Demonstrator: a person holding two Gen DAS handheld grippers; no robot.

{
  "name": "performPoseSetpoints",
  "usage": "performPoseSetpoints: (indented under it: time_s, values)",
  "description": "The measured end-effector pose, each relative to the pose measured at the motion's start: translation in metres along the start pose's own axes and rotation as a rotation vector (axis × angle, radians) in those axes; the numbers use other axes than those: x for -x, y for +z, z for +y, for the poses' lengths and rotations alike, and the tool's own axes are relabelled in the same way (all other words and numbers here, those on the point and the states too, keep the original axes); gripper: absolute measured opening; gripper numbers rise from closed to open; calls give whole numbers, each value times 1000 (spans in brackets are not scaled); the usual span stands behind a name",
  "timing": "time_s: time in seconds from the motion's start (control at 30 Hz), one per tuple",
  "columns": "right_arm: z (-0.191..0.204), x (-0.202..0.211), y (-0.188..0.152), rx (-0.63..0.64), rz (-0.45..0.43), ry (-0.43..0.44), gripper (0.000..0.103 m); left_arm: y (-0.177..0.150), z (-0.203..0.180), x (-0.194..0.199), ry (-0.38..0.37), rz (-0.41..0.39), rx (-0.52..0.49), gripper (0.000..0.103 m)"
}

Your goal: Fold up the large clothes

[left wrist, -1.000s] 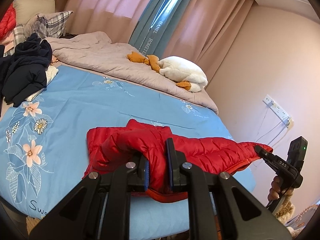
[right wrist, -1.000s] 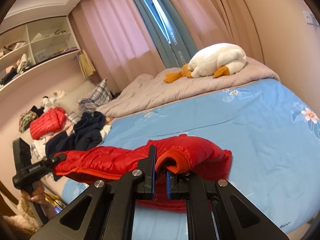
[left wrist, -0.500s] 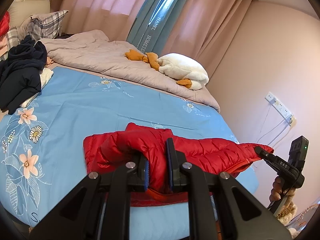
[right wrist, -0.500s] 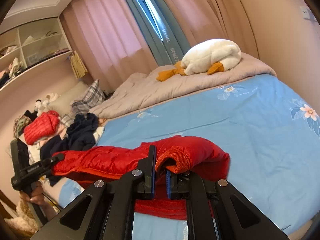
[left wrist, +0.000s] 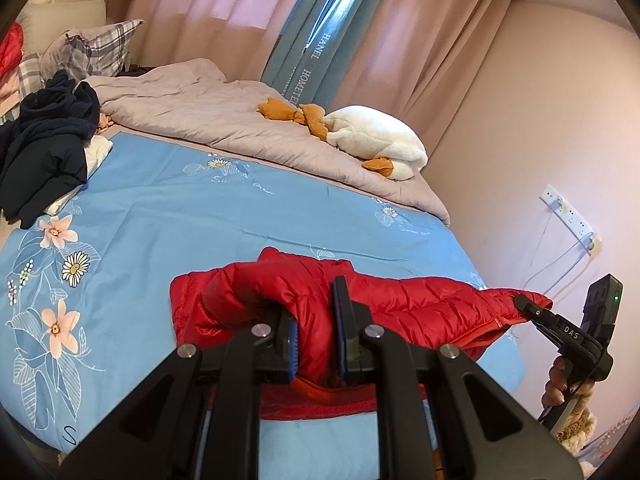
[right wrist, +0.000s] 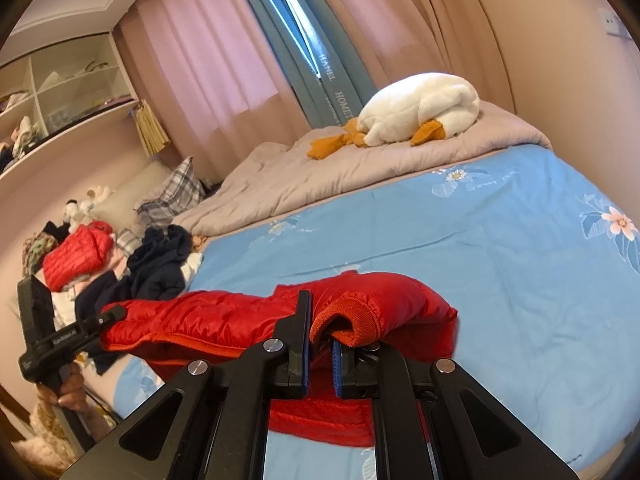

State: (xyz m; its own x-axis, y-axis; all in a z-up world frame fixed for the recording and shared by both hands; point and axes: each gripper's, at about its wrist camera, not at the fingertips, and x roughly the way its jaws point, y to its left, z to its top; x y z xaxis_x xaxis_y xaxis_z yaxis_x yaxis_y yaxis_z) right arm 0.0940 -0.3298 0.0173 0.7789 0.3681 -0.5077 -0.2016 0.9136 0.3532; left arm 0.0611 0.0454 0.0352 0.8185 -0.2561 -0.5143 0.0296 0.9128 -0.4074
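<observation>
A red puffer jacket (left wrist: 400, 304) is stretched just above the near edge of the blue flowered bed sheet (left wrist: 180, 216). My left gripper (left wrist: 316, 328) is shut on a bunched fold of it. My right gripper (right wrist: 320, 344) is shut on the other end, beside an orange ribbed cuff (right wrist: 352, 320). In the left wrist view the right gripper (left wrist: 528, 306) shows at the far right, pinching the jacket (right wrist: 224, 320) tip, with a hand below it. In the right wrist view the left gripper (right wrist: 114, 314) shows at the left edge, likewise on the jacket.
A grey duvet (left wrist: 224, 120) with a white plush goose (left wrist: 376, 140) lies at the far side of the bed. Dark navy clothes (left wrist: 44, 148) and another red padded garment (right wrist: 80, 252) are piled by plaid pillows (right wrist: 176, 196). Curtains and a wall with a socket strip (left wrist: 568, 216) border the bed.
The left wrist view has shifted a little sideways across the bed, with the dark clothes pile sliding toward the frame's edge. Both grips on the jacket stay the same.
</observation>
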Motion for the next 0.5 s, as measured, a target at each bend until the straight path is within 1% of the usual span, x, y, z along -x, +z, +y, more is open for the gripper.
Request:
performPoseSetpoints:
  time_s: [0.5]
  values:
    - [0, -4, 1, -1, -2, 1, 9, 2, 2, -3, 11, 4, 16, 14]
